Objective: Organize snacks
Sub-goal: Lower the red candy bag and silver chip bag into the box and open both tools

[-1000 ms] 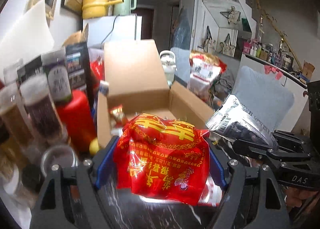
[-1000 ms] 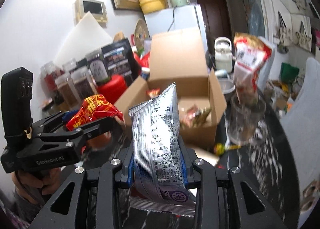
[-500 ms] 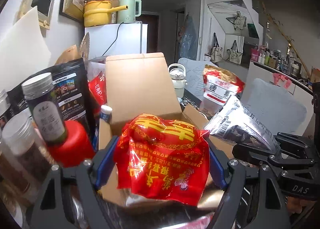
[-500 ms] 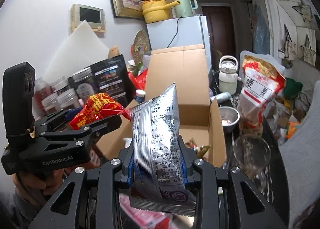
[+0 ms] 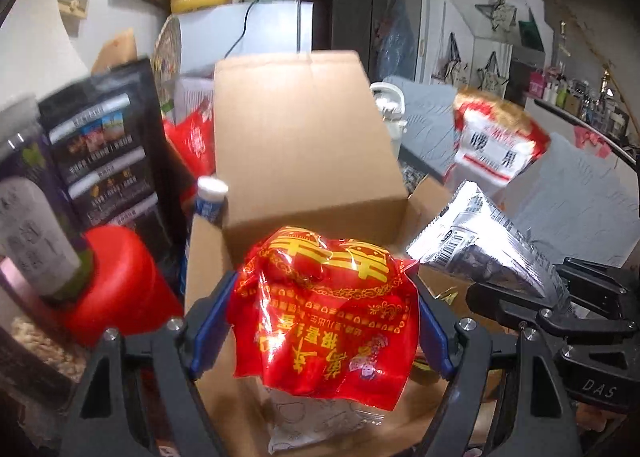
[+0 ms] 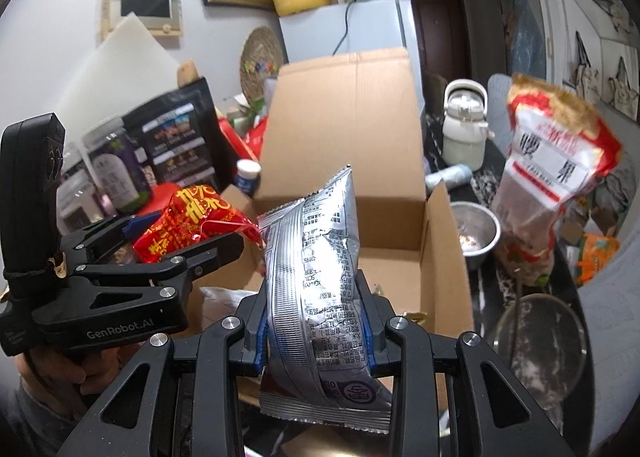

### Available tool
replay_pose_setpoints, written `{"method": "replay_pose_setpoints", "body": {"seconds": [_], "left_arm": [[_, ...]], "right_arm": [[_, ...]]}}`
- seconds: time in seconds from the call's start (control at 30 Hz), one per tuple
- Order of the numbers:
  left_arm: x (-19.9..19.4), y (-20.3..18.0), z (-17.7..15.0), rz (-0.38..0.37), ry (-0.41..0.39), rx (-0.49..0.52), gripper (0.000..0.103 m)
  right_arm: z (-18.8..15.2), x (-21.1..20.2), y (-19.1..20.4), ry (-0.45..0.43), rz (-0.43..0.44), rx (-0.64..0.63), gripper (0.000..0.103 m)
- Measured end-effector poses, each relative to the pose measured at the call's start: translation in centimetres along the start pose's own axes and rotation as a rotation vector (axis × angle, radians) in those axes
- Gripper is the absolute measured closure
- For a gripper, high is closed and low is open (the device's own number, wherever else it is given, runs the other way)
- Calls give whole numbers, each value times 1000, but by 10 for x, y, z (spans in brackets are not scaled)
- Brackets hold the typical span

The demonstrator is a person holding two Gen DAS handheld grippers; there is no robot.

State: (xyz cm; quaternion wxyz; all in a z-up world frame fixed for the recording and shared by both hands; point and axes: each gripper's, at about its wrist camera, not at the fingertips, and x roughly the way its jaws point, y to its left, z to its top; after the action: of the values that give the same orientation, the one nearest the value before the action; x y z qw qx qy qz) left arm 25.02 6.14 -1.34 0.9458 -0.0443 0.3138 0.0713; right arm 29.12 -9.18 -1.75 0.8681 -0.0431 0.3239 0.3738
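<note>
My left gripper (image 5: pixel 324 321) is shut on a red snack packet with gold print (image 5: pixel 324 313), held above the near part of the open cardboard box (image 5: pixel 304 145). My right gripper (image 6: pixel 316 333) is shut on a silver snack bag (image 6: pixel 316 277), held over the same box (image 6: pixel 444 249), just right of the left gripper (image 6: pixel 192 245) and its red packet (image 6: pixel 188 229). The silver bag also shows in the left wrist view (image 5: pixel 484 245). Inside the box a pale packet (image 5: pixel 316 425) lies under the red one.
Left of the box stand a red canister (image 5: pixel 116 289), a jar (image 5: pixel 32 209), a black pouch (image 5: pixel 108 145) and a small white-capped bottle (image 5: pixel 210 197). On the right are a red-and-white bag (image 6: pixel 548 169), a steel bowl (image 6: pixel 478 233), a white kettle (image 6: pixel 464 125) and a strainer (image 6: pixel 540 341).
Both grippers have moved forward with their packets, from in front of the box to over its opening. Both grips are unchanged.
</note>
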Motion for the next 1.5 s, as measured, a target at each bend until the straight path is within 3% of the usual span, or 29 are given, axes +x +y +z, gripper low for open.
{"method": "replay_pose_setpoints", "body": {"seconds": [0.53, 0.93, 1.13, 1.27, 1.5], "left_arm": [[47, 7, -21, 22, 195, -34, 21], [52, -2, -27, 88, 265, 20, 19], [53, -6, -27, 115, 303, 39, 17], [51, -6, -24, 121, 351, 32, 17], [29, -7, -19, 102, 309, 23, 17]], "right_arm": [[-15, 49, -3, 138, -31, -19, 69], [-27, 62, -8, 242, -59, -1, 68], [-26, 60, -11, 262, -96, 4, 65], [-24, 51, -10, 243, -103, 6, 56], [-13, 27, -5, 181, -128, 5, 48]]}}
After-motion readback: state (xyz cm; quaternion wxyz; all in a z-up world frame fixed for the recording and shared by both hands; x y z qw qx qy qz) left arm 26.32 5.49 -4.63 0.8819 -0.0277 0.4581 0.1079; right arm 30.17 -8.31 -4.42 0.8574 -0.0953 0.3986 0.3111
